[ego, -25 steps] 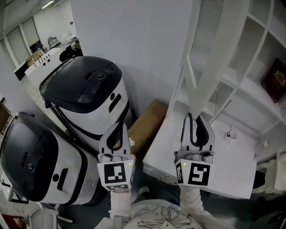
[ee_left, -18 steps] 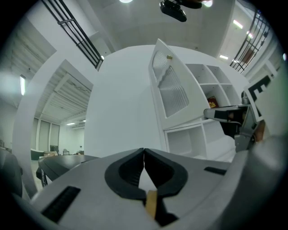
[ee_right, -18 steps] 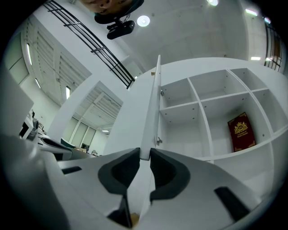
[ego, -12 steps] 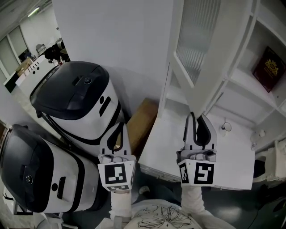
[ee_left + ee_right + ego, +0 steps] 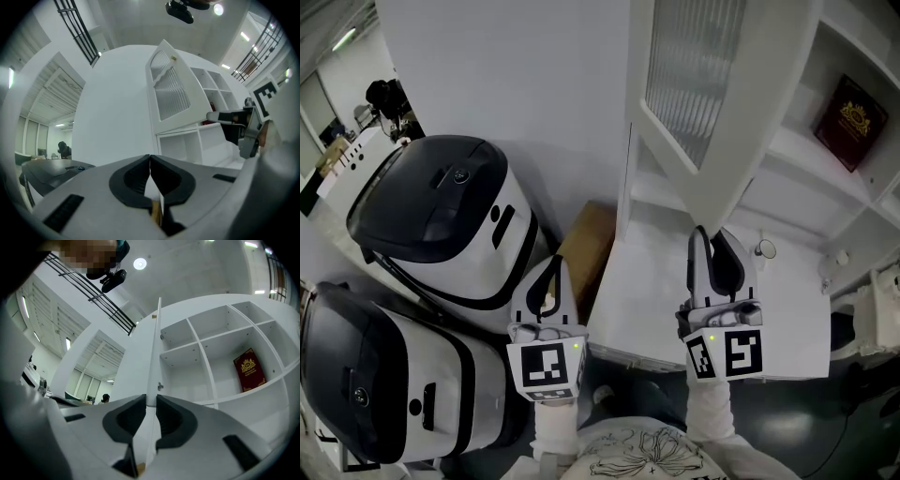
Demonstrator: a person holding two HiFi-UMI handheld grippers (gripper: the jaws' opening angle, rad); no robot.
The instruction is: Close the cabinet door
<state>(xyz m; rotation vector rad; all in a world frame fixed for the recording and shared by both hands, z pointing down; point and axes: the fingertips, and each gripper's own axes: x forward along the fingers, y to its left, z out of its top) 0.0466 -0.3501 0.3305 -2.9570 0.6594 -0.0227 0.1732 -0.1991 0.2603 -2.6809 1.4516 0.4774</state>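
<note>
The white cabinet door (image 5: 698, 84) with a ribbed glass panel stands swung out from the open shelves (image 5: 806, 159). My right gripper (image 5: 712, 234) holds the door's lower edge. Its jaws have just been closing with that edge between them. In the right gripper view the thin door edge (image 5: 154, 348) runs up from between the right gripper (image 5: 151, 401) tips, which press on it. My left gripper (image 5: 551, 265) hangs off to the left, apart from the door. In its own view the left gripper (image 5: 150, 158) is shut on nothing, and the door (image 5: 171, 93) shows ahead.
A dark red book (image 5: 846, 108) leans in a shelf compartment. Below the shelves lies a white counter (image 5: 656, 281) with a small round object (image 5: 764, 249). Two black-and-white machines (image 5: 441, 211) (image 5: 366, 375) and a cardboard box (image 5: 586, 244) stand at the left against a white wall.
The door shows more of its glass face and sits further left in the head view. The right gripper has followed it, still at its lower edge. The machines have slid left.
</note>
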